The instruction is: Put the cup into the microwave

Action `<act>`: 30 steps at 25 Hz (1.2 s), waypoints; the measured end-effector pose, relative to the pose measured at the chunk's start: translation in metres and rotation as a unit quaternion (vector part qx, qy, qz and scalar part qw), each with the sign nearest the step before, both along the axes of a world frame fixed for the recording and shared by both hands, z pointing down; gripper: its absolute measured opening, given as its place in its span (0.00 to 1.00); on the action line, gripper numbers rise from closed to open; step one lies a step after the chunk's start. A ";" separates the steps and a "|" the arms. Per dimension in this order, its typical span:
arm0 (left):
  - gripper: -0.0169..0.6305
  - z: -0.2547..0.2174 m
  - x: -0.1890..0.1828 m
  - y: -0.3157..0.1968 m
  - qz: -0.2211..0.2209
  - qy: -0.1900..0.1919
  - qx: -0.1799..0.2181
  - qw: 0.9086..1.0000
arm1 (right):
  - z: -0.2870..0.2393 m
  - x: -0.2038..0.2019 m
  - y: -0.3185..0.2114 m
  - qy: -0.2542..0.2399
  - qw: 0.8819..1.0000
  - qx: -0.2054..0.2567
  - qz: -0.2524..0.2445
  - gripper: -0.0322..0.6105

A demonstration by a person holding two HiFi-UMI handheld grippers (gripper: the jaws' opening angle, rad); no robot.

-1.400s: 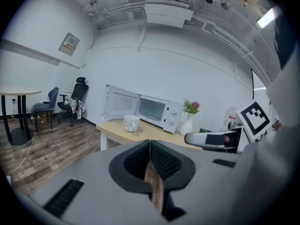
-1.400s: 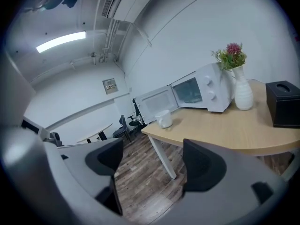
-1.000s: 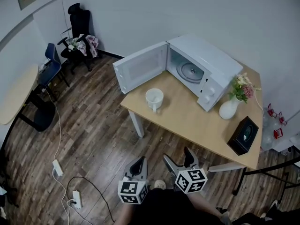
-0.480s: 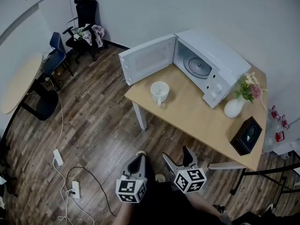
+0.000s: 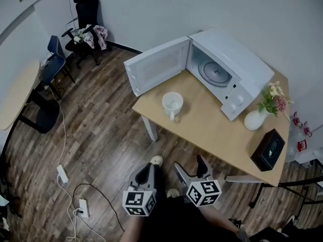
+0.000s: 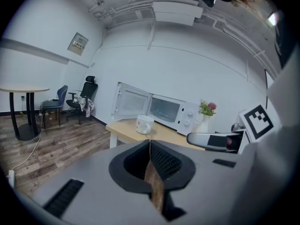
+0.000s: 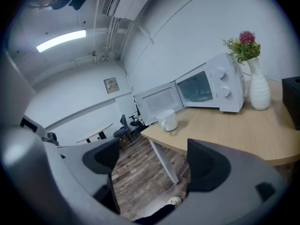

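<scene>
Here, left gripper (image 5: 149, 173) (image 6: 150, 146): held low over the floor, short of the table's near edge; its jaws are pressed together with nothing between them.
Right gripper (image 5: 192, 167) (image 7: 154, 163): just beside the left one, also short of the table's near edge; its jaws stand wide apart, with only floor and a table leg in the gap.
Shoe (image 5: 157, 160): a pale toe on the wood floor, between the grippers and the table's near edge.
Power strips (image 5: 83, 212): white, on the floor with trailing cables, well to the left of the table.
Table (image 5: 212, 130): light wood top on white legs, set against the white wall.
Cup (image 5: 172, 104) (image 6: 144, 123) (image 7: 167, 120): white, upright on the table near its front-left corner, handle turned toward the near edge; outside the oven, well apart from both grippers.
Microwave door (image 5: 159, 67): swung fully open, reaching past the table's left edge.
Microwave (image 5: 227, 69) (image 6: 171, 110) (image 7: 211, 86): white, at the back of the table, cavity open with the round plate showing inside.
Vase (image 5: 254, 119): white, holding flowers, on the table to the right of the microwave.
Black box (image 5: 267, 149): at the table's right end, near the front corner.
Chairs (image 5: 86, 19): a black office chair and a blue one, far left of the table by the wall.
</scene>
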State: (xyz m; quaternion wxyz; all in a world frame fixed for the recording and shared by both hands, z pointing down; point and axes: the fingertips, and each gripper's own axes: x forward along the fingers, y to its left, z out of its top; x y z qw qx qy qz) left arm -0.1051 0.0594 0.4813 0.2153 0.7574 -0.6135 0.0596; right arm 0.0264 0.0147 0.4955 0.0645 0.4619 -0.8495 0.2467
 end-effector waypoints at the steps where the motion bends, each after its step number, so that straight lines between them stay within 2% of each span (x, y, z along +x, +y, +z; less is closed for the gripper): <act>1: 0.03 0.000 -0.004 -0.009 0.002 0.001 0.000 1.000 | 0.000 -0.001 -0.008 0.005 1.000 0.002 0.008 0.68; 6: 0.03 -0.001 -0.017 -0.051 0.013 0.002 -0.001 1.000 | 0.003 -0.010 -0.047 0.018 0.999 0.007 0.028 0.68; 13: 0.03 0.006 -0.037 -0.102 0.030 0.009 -0.015 0.999 | 0.010 -0.037 -0.092 0.033 0.999 -0.001 0.021 0.68; 24: 0.03 0.010 -0.042 -0.176 0.110 0.002 -0.022 0.994 | 0.017 -0.055 -0.153 0.035 0.997 -0.013 0.064 0.68; 30: 0.03 0.015 -0.047 -0.209 0.140 0.004 -0.028 0.990 | 0.025 -0.066 -0.179 0.042 0.996 -0.019 0.081 0.68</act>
